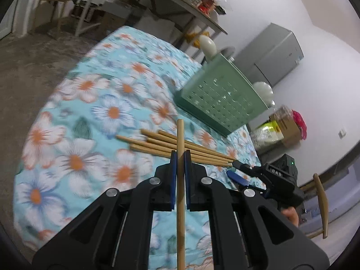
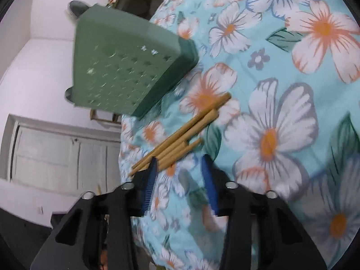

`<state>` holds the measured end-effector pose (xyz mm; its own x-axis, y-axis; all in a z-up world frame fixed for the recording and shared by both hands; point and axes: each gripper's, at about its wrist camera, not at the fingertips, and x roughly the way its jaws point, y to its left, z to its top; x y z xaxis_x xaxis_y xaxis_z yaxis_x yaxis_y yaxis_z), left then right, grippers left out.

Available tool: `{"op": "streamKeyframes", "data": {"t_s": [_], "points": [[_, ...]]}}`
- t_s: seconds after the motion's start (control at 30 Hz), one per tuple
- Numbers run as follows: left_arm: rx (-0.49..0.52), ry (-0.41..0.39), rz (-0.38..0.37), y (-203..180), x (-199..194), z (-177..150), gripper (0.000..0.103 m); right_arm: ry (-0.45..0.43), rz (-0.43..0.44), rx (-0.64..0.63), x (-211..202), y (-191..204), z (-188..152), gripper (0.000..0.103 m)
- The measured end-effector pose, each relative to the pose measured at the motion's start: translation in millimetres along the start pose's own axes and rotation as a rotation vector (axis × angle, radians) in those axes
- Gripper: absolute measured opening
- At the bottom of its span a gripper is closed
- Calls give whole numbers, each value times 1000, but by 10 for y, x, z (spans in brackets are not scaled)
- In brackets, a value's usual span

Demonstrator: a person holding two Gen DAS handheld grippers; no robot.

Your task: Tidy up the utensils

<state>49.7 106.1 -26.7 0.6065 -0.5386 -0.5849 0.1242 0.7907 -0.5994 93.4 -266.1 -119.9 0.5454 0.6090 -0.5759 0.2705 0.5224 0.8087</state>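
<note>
The left gripper (image 1: 180,155) has its jaws pinched tight on a single bamboo chopstick (image 1: 180,180), which runs lengthwise between the blue pads, its blunt end poking out just past the tips. Beyond that end lies the loose pile of chopsticks (image 1: 180,147) on the flowered cloth (image 1: 90,103) that covers the counter, their long axes lying crosswise to the held stick. Further out and to the right in the left wrist view stands the green perforated utensil holder (image 1: 220,96), pale spoon handles (image 1: 208,45) rising from its far side. I judge the held stick is bound for that holder, so the carry runs over the pile towards it.

The right gripper (image 2: 180,164) has its jaws spread, nothing between the pads but cloth. The pile of chopsticks (image 2: 184,135) lies just ahead and a little to the left of the gap: the left pad's tip sits over the near, thin ends, while the thick ends fan away up and to the right. Their axis runs diagonal to the jaws, not square across them. The holder (image 2: 126,72) stands beyond the pile to the upper left. The right jaws are the nearer to the pile, and would likely need a slight shift left so that one stick falls between the pads.
</note>
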Motion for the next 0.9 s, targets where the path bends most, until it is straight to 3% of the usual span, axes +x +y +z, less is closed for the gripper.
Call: {"op": "streamKeyframes", "data": {"t_s": [0.2,0.27,0.37,0.7,0.9], "points": [[-18,-34,1,128,-169,-23,5,-39,-40,40,77,85,-11,37],[-22,-43,-8,154,-193,-21,5,-59,-56,58,87,93,-34,33],[-26,-53,-13,185,-232,-16,5,-80,-72,83,129,74,-68,19],[-44,-115,11,300,-414,17,5,-104,38,129,-175,-101,-218,12],[-52,-154,24,329,-543,38,5,-181,50,3,-531,152,-216,10]]}}
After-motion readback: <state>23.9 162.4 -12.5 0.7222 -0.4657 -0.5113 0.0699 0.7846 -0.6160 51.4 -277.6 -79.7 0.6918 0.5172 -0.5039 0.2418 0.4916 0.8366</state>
